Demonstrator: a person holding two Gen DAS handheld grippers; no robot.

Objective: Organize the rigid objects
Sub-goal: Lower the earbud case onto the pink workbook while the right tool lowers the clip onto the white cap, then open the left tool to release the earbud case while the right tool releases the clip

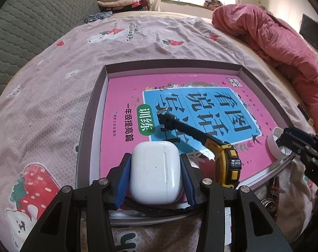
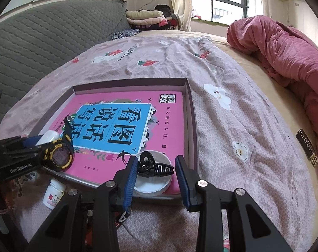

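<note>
The left gripper is clamped on a white earbud case, its 2 blue pads pressed against the case's sides. The case sits over the near edge of a shallow box that lies on the bedsheet, and a pink book covers the box floor. Just right of this gripper, a yellow and black watch lies on the book, its black strap running forward and to the left, ahead of the case. Further right, near the box's right corner, a white lid rests on the book with the other gripper's black fingers over it.

In the right wrist view, a small white bottle with a red label lies on the sheet to the left of the right gripper, outside the box. This gripper's jaws stand apart, one on each side of a black hair claw. The claw rests on the white lid, directly between the pads, and whether either pad touches it cannot be told. To the right, a rumpled pink quilt lies well apart from the box.
</note>
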